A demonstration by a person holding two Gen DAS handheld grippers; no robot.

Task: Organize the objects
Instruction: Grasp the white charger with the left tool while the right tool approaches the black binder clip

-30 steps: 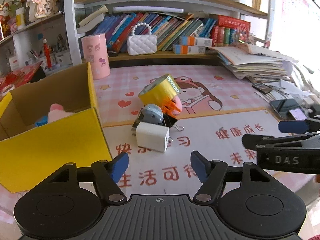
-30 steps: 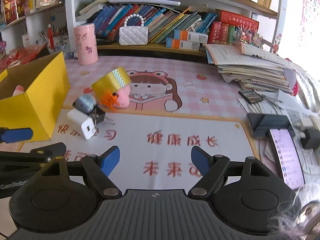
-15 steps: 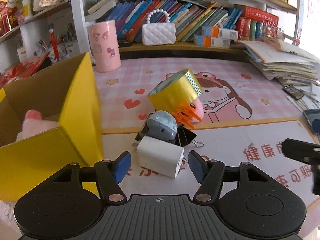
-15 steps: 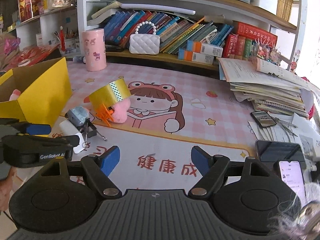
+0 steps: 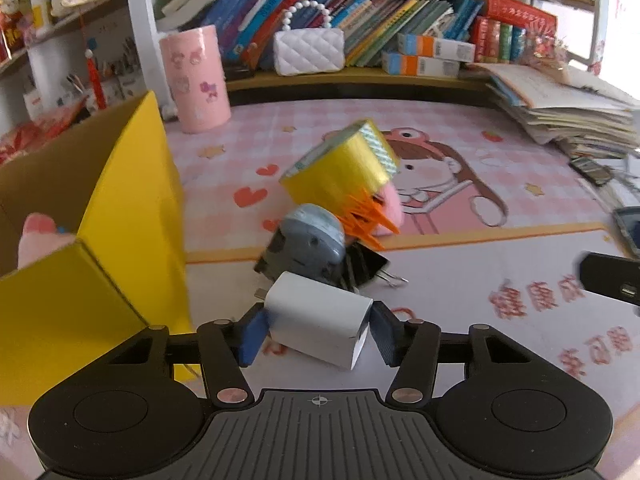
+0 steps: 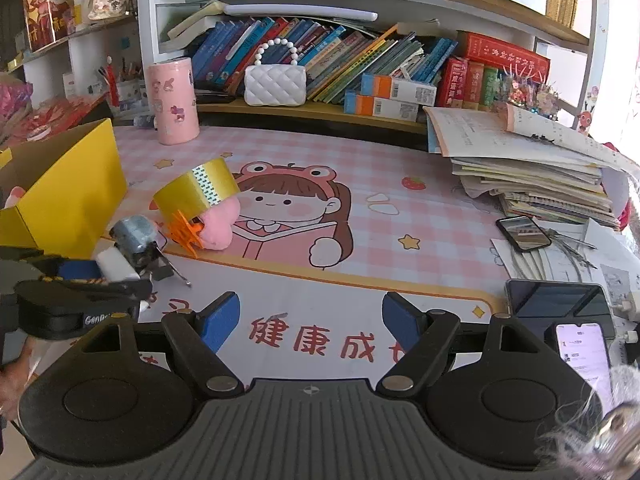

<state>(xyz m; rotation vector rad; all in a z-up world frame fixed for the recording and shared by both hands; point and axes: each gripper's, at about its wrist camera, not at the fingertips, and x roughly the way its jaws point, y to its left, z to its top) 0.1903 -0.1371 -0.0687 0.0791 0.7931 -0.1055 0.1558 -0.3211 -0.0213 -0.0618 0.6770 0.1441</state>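
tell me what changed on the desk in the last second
The left gripper came forward and down until the white charger sits between its jaws, which are closing on it. The right gripper drifted across the mat, jaws open and empty as before. The gold tape roll, grey plug and yellow box stayed put.

Two phones (image 6: 523,233) (one yellow box (image 6: 76,184))

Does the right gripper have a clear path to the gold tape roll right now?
Probably yes. The right gripper is open and empty, with bare mat between it and the gold tape roll. The left gripper, closing around the white charger, sits off to the side.
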